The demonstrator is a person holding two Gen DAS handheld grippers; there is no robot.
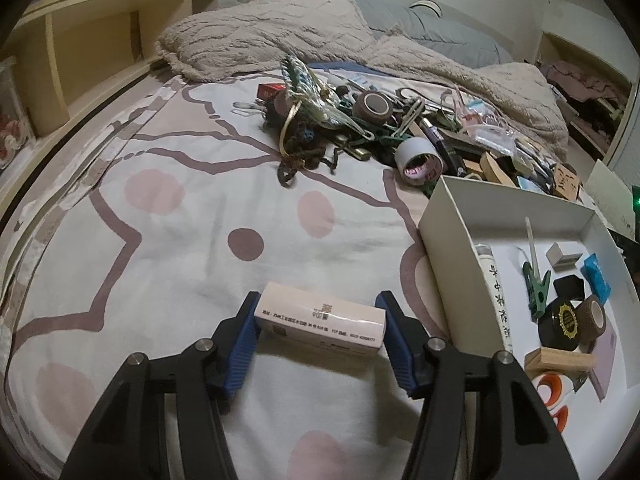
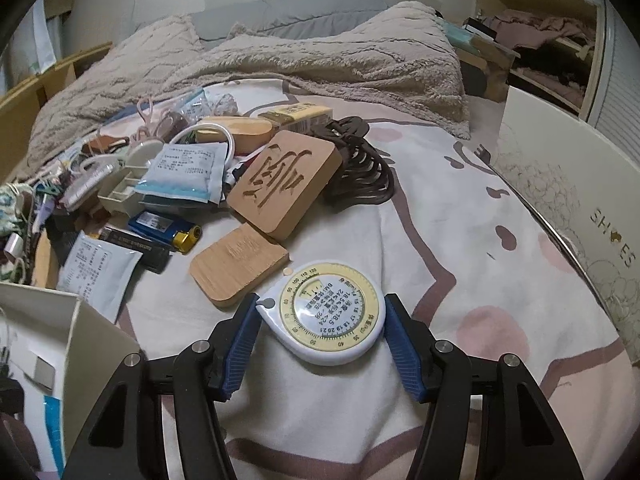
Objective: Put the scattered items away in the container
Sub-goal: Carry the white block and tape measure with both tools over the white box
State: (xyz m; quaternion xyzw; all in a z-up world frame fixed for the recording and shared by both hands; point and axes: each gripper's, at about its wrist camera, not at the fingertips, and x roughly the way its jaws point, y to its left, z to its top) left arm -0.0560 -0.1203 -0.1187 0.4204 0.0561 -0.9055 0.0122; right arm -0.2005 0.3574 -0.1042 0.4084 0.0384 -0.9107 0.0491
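Observation:
My left gripper (image 1: 320,326) is shut on a small pale pink box (image 1: 320,322) with printed text, held just over the bedsheet left of the white shoebox (image 1: 444,216). The shoebox holds a tube, a green clip, tape rolls, a round black tin and wooden blocks. My right gripper (image 2: 322,320) is shut on a white and yellow round tape measure (image 2: 326,314), right of the shoebox corner (image 2: 92,332). A heap of scattered items (image 1: 360,124) lies on the bed; it also shows in the right wrist view (image 2: 168,188).
A carved wooden block (image 2: 286,182), a plain wooden block (image 2: 238,266), a blue lighter (image 2: 164,230) and sachets lie ahead of the right gripper. The shoebox lid (image 2: 580,208) stands at the right. A beige blanket (image 1: 272,28) lies behind; a wooden shelf (image 1: 80,52) lies left.

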